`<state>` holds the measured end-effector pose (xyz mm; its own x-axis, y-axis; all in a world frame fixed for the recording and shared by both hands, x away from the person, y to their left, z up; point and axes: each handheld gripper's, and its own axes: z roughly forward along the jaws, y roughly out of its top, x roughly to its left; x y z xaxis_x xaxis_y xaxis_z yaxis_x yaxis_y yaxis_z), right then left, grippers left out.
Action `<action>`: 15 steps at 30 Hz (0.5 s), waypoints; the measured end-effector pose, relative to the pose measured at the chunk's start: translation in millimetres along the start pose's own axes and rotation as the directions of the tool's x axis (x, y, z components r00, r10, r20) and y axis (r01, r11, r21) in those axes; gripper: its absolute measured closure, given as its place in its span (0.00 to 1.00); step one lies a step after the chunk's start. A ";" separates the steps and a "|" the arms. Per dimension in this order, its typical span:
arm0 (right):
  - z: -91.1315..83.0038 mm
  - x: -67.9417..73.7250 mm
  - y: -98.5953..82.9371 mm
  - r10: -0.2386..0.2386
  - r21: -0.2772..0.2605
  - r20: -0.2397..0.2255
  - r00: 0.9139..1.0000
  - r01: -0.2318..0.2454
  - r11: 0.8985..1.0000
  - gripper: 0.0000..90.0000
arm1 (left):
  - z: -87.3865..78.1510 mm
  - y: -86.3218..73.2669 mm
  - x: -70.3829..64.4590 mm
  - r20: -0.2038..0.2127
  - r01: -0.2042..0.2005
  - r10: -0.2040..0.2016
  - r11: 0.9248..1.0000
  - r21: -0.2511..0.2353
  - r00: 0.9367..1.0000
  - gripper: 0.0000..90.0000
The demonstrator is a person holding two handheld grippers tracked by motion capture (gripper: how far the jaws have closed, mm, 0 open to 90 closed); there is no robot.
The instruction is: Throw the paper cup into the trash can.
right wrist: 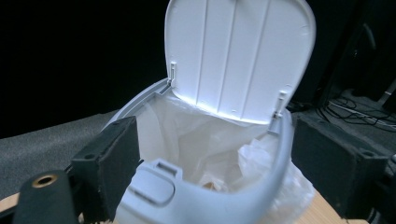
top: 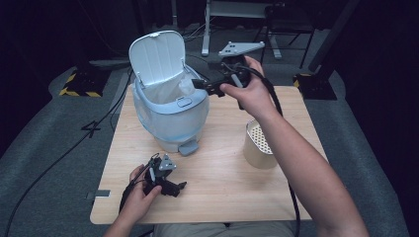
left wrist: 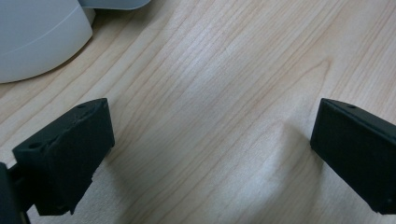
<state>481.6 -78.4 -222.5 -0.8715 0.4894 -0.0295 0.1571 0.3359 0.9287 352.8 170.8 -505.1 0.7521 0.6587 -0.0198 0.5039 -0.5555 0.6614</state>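
A pale blue pedal bin (top: 173, 116) stands on the wooden table (top: 222, 182) with its white lid (top: 157, 54) tipped up and a white plastic liner (right wrist: 205, 140) inside. My right gripper (top: 198, 84) hovers at the bin's right rim, held in a hand. Its jaws are open and straddle the grey rim (right wrist: 233, 196) with nothing pinched. A small brownish bit (right wrist: 212, 185) lies deep in the liner. My left gripper (top: 179, 187) rests low near the table's front left. In the left gripper view the left gripper (left wrist: 215, 126) is open wide over bare wood, with the bin's base (left wrist: 37, 42) at the upper left.
A beige perforated cup (top: 259, 145) stands right of the bin, under the right forearm. The bin's foot pedal (top: 188, 147) points toward the front edge. On the floor are a black-and-yellow striped base (top: 79, 85), cables and a metal frame (top: 237, 15).
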 end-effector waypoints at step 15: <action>-102.3 -3.3 -51.0 0.004 0.024 0.082 0.997 -0.006 1.000 0.22 | -4.3 -4.7 1.1 -0.024 0.031 -0.031 1.000 0.001 0.999 0.00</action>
<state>428.9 -179.5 -232.0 -0.8299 0.5552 -0.0557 0.1740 0.3523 0.9196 349.4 176.3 -505.0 0.7258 0.6875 -0.0223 0.5275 -0.5355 0.6596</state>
